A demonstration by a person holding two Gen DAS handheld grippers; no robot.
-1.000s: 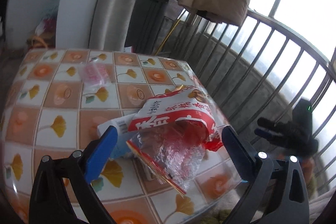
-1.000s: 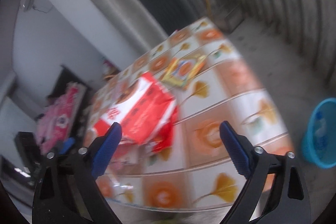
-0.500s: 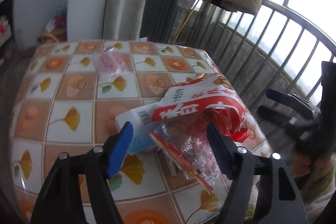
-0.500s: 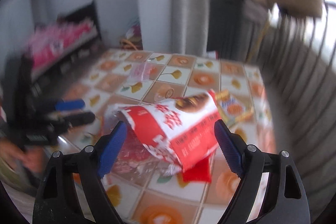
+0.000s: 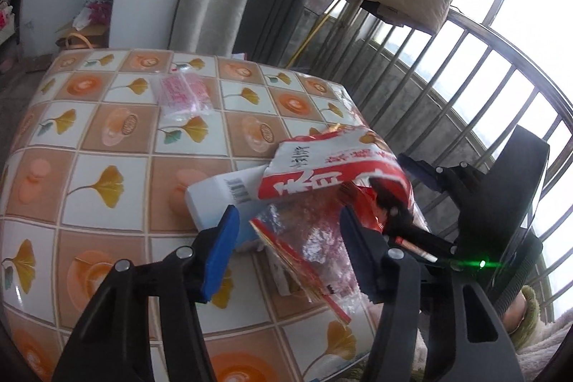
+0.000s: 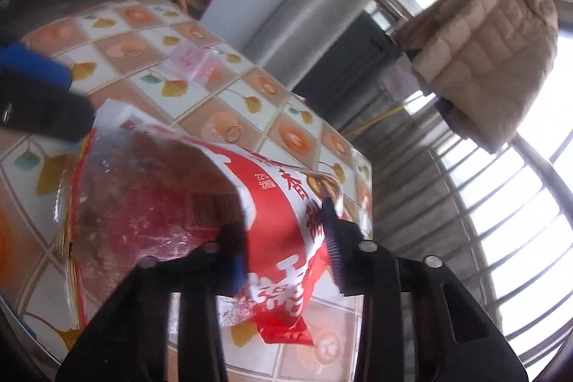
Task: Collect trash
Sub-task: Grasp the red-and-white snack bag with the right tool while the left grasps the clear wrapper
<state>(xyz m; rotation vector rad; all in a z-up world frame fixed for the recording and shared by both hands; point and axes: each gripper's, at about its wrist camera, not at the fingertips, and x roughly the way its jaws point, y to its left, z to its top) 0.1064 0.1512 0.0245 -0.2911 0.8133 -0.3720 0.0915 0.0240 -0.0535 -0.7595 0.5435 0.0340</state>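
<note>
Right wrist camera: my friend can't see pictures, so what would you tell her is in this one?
The right gripper is closing its jaws on the edge of a big red-and-white snack bag, which lies open on a flower-tiled table. A small pink packet lies farther back, and a beige coat hangs by the railing.

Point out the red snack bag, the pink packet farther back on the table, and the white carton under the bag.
red snack bag [image 6: 283, 224], right wrist view, red printed face between the fingers
pink packet [image 5: 182, 92], left wrist view, its middle
white carton [image 5: 218, 199], left wrist view, its top face
</note>
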